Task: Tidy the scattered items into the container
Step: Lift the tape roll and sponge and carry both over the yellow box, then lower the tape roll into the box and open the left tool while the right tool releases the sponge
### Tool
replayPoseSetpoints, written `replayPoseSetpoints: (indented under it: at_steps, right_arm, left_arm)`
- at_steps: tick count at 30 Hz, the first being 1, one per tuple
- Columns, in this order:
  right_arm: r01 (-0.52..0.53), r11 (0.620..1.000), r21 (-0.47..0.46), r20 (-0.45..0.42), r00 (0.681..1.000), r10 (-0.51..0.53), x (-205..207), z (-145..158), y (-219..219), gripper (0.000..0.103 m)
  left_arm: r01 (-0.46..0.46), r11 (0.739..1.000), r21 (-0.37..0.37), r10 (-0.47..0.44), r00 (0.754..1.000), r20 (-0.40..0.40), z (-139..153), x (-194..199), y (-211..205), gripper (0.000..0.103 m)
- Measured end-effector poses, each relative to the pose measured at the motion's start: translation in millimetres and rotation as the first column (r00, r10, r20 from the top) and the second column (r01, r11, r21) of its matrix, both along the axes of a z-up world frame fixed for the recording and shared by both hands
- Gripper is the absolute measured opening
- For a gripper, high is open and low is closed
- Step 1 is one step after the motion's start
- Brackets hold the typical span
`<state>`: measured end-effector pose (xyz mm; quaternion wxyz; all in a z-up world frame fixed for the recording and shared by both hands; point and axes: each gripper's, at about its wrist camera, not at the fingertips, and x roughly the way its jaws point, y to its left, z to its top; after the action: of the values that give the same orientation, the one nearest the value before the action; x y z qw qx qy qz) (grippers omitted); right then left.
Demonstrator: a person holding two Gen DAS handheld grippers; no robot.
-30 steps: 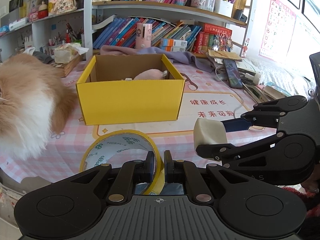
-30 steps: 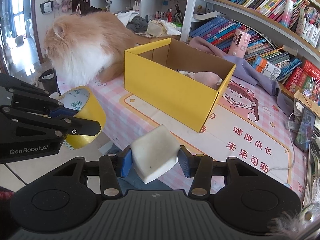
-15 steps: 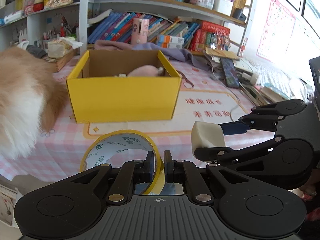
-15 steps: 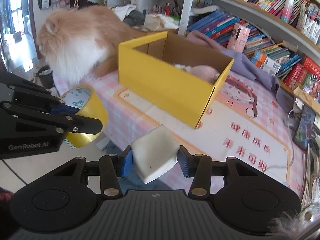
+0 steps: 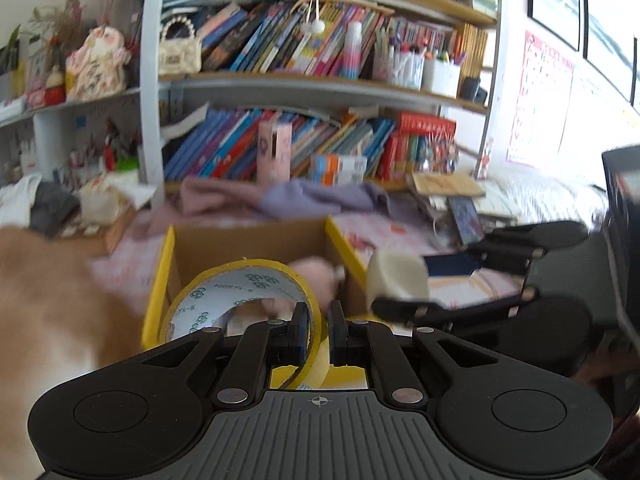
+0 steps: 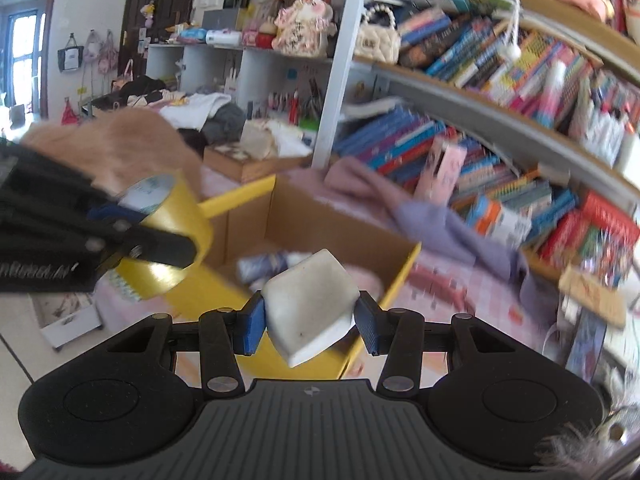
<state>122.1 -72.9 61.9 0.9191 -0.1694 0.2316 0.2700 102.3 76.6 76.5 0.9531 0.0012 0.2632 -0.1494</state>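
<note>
My left gripper point(image 5: 319, 326) is shut on the wall of a yellow tape roll point(image 5: 240, 300), held above the near edge of the yellow cardboard box point(image 5: 158, 276). The roll also shows in the right wrist view point(image 6: 168, 236). My right gripper point(image 6: 310, 320) is shut on a white sponge block point(image 6: 310, 304), held over the box point(image 6: 236, 200) near its front wall. The sponge also shows in the left wrist view point(image 5: 396, 280). A pink soft item point(image 5: 316, 276) and a small bottle point(image 6: 268, 260) lie inside the box.
An orange and white cat point(image 5: 48, 300) sits close to the box's left side. Purple cloth point(image 6: 420, 208) lies behind the box. Bookshelves point(image 5: 320, 148) stand at the back. A phone and papers point(image 5: 460, 208) lie at the right on the pink checked table.
Both grippers have moved forward and up, from short of the table edge to over the box, still holding the tape roll and the sponge. The view is blurred by motion.
</note>
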Motion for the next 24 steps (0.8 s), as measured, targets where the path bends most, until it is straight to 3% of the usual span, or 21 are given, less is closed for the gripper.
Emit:
replayPoseSetpoints:
  at_steps: [5,10,13,19,24]
  right_arm:
    - [-0.03,0.999,-0.036,-0.008,1.0,0.03,49,-8,18,0.044]
    - [-0.08,0.989,-0.124,-0.061,0.995,0.073,95,-33,47,0.045]
    - [-0.1,0.979,-0.177,-0.104,0.991,0.083,121,-50,62,0.045]
    - [-0.208,0.946,-0.249,-0.202,0.966,0.159,144,-72,79,0.045]
    - [-0.264,0.919,-0.292,-0.211,0.955,0.207,147,-81,88,0.045]
  left_arm:
    - [0.019,1.0,0.01,-0.019,0.999,-0.033,-3,67,-3,0.009]
    - [0.019,0.998,-0.052,-0.028,0.984,-0.175,-27,143,2,0.009]
    - [0.002,1.0,-0.022,-0.008,0.967,-0.254,-44,182,3,0.009]
    - [-0.025,1.0,0.016,0.029,0.937,-0.347,-74,223,9,0.009]
    - [-0.031,0.999,0.028,0.039,0.92,-0.389,-86,242,10,0.009]
